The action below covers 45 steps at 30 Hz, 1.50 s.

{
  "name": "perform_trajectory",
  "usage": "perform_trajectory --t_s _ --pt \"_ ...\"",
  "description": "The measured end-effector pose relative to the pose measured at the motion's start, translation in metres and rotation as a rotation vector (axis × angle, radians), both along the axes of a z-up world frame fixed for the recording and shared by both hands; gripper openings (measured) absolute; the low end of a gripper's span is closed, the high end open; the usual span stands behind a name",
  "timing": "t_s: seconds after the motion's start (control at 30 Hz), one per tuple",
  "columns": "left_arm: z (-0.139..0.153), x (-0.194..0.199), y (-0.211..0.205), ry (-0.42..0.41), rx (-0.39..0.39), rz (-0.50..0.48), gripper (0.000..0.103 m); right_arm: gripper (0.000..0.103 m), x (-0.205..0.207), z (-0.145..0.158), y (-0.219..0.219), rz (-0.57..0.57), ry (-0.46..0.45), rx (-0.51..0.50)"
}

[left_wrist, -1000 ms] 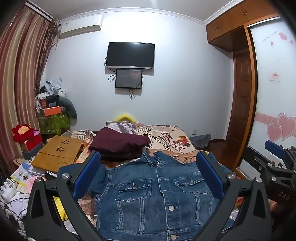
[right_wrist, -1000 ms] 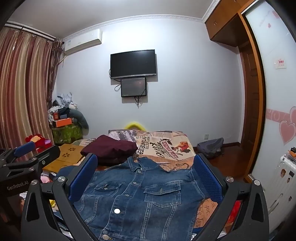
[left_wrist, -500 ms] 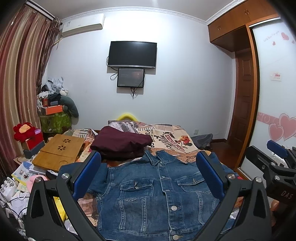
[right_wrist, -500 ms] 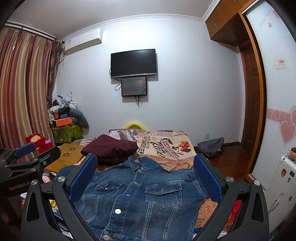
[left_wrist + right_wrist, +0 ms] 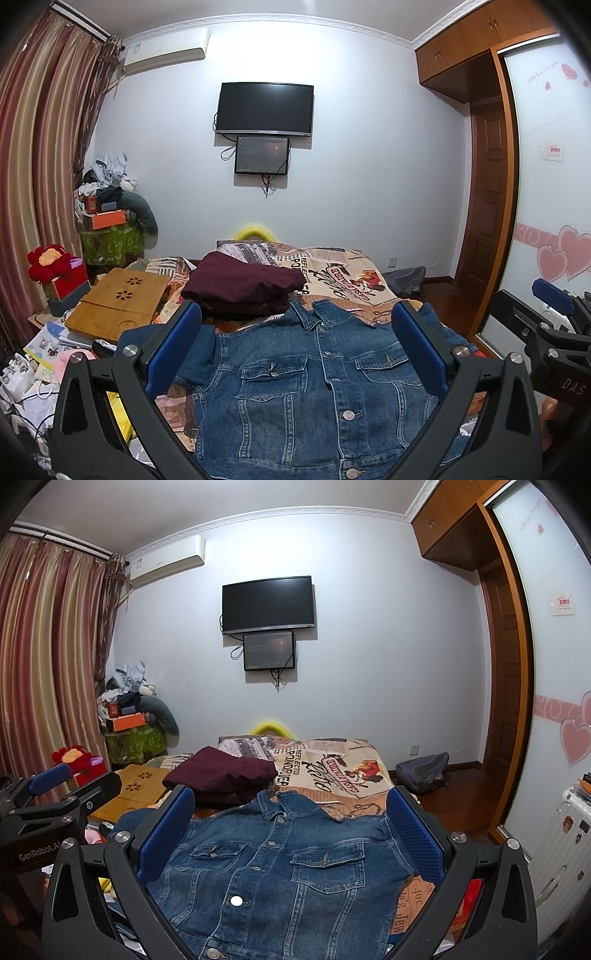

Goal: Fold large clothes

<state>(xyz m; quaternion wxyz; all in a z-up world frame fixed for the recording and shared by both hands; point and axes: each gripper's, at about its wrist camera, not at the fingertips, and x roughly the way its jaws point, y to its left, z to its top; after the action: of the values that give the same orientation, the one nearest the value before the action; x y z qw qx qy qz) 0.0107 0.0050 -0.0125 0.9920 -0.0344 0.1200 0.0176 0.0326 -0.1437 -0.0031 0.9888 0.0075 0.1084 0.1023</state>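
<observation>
A blue denim jacket [image 5: 314, 387] lies front up and buttoned on the bed, collar toward the far wall; it also shows in the right wrist view [image 5: 280, 871]. My left gripper [image 5: 295, 332] is open and empty above the jacket's chest. My right gripper [image 5: 290, 812] is open and empty above the same jacket, to the right of the left one. Each gripper shows at the edge of the other's view, the right gripper [image 5: 554, 332] and the left gripper [image 5: 48, 805].
A folded maroon garment [image 5: 243, 284] lies beyond the collar on the printed bedspread [image 5: 340, 277]. A wooden lap tray [image 5: 118, 302] and clutter sit left of the bed. A grey bag [image 5: 424, 771] lies on the floor at right, by a wardrobe [image 5: 554, 701].
Both views have tilted slightly upward; the jacket sits a little lower in frame. Both grippers stay open and the jacket has not moved.
</observation>
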Motion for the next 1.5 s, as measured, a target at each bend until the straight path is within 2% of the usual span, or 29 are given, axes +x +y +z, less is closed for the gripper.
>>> perform_trajectory --t_s 0.93,1.5 --pt "0.004 -0.003 -0.001 -0.006 0.016 0.002 0.103 0.103 0.0 0.002 0.003 0.005 -0.003 0.0" --pt "-0.005 0.016 0.011 0.019 0.002 0.015 0.103 0.103 0.014 -0.002 0.004 -0.007 0.019 -0.009"
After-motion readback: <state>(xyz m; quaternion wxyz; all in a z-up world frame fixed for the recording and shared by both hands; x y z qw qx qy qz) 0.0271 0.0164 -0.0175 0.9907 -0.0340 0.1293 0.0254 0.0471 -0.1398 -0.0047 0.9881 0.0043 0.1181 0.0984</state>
